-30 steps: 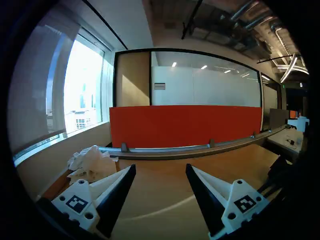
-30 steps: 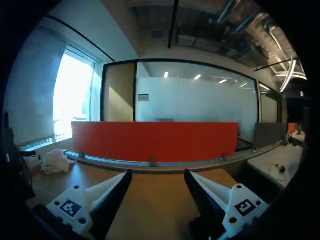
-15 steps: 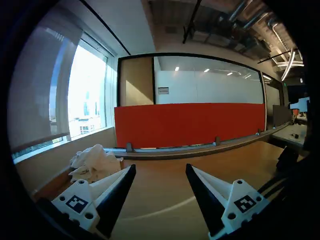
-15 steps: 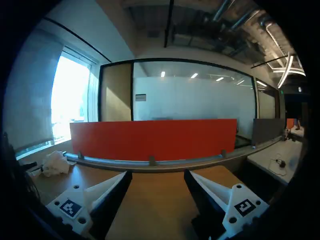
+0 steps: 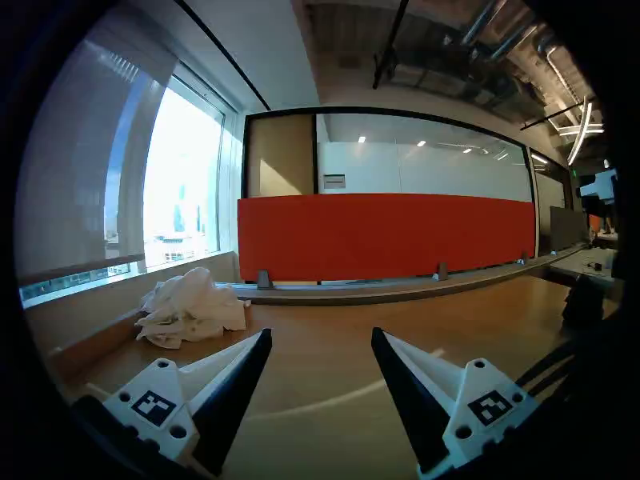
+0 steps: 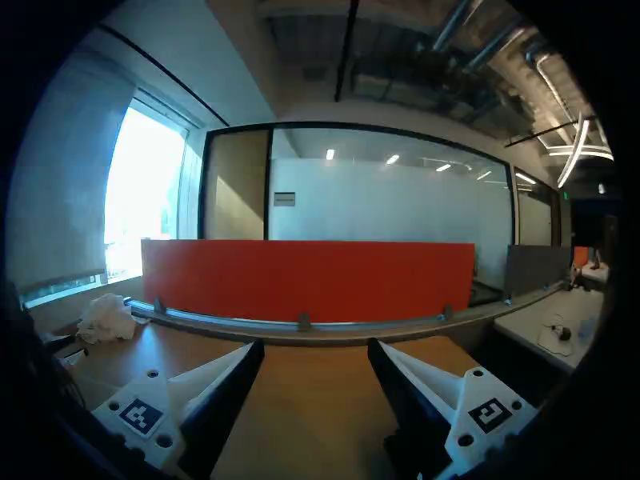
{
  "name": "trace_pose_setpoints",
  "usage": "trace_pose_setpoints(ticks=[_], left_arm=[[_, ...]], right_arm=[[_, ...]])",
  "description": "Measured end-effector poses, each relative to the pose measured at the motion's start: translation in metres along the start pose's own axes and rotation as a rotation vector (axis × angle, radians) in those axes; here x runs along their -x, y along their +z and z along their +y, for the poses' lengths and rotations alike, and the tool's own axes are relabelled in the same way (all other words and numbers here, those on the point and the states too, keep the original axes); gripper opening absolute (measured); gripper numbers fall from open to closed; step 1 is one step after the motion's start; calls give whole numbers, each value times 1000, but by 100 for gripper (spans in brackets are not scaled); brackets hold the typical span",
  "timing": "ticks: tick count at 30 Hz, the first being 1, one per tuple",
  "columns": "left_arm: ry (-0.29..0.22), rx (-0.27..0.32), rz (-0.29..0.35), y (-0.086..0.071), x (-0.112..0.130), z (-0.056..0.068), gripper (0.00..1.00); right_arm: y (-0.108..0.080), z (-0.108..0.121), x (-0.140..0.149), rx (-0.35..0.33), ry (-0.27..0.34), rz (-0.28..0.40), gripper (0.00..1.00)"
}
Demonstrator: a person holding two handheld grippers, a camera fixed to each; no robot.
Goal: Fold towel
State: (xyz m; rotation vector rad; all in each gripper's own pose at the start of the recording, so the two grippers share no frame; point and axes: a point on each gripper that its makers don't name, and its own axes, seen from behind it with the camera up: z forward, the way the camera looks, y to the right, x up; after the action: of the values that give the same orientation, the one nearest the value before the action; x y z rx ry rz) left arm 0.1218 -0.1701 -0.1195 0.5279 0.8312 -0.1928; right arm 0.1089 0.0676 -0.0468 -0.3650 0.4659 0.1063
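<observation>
One crumpled towel, ten o'clock: I judge it soft, limp; pinch a loose corner. My left gripper, right gripper: fingers spread, empty.

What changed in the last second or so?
The left hand-held gripper swung slightly toward the crumpled towel, which now shows more fully. Nothing was grasped. The right hand-held gripper barely moved; both stay open, and the towel stays unfolded on the desk.
</observation>
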Motion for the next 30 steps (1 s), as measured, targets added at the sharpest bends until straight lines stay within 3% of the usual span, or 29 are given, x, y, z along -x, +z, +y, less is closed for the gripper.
trace_pose_setpoints(ticks=[11, 23, 30], left_arm=[[-21, -19, 11, -4, 29, -7, 92], [2, -20, 21, -6, 46, -3, 92], [-22, -27, 29, -10, 51, -8, 92]], right_arm=[[1, -3, 14, 5, -10, 13, 100], [0, -1, 19, 6, -21, 17, 100], [1, 1, 24, 7, -21, 12, 100]])
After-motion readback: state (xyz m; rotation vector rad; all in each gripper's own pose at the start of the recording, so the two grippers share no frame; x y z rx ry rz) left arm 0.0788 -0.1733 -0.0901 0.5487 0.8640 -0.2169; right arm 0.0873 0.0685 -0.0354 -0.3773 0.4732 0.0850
